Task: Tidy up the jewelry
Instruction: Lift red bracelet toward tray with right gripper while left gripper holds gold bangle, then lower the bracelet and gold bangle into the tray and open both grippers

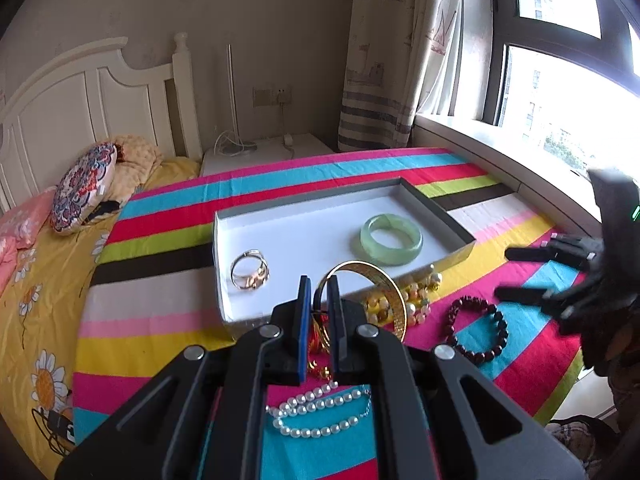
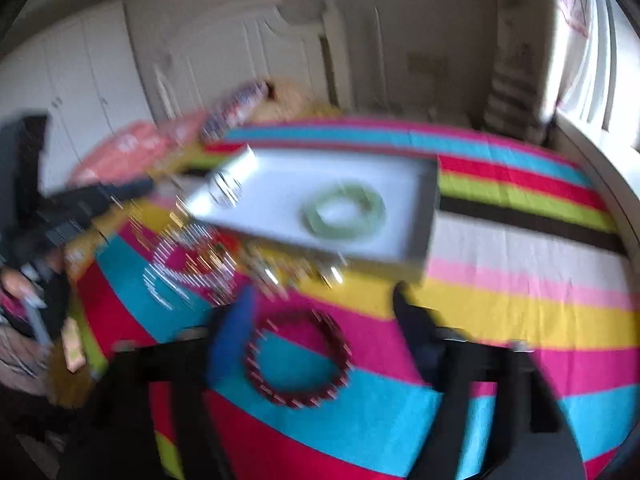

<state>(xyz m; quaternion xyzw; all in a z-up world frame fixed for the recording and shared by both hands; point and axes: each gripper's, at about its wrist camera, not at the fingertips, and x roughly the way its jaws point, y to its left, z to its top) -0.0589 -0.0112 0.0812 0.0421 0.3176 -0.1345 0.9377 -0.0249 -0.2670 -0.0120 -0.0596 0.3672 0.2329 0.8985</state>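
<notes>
- Left gripper (image 1: 319, 300): clamped on the rim of a gold bangle (image 1: 370, 294), which stands on edge between its pads, lifted just off the cloth. The hold on the rim suits carrying it over the box wall, by my reading.
- White box (image 1: 256, 216): just ahead of the left gripper, open-topped, shallow. This is the collecting place for the jewelry.
- Green bangle (image 1: 387, 243): flat inside the box, ahead and to the right of the left gripper.
- Silver and gold rings (image 1: 249, 270): inside the box, ahead and to the left, near the front wall.
- Pearl necklace (image 1: 316, 410): loose on the striped cloth (image 1: 160, 240), beneath the left gripper's body; not yet sorted.
- Yellow bead string (image 1: 420, 292): against the box's front wall outside, just behind the gold bangle.
- Right gripper (image 2: 324, 304): jaws spread wide, nothing between the pads; the view is blurred.
- Dark red bead bracelet (image 2: 298, 356): flat on the cloth, directly under the right gripper's spread jaws; likely its next pick.
</notes>
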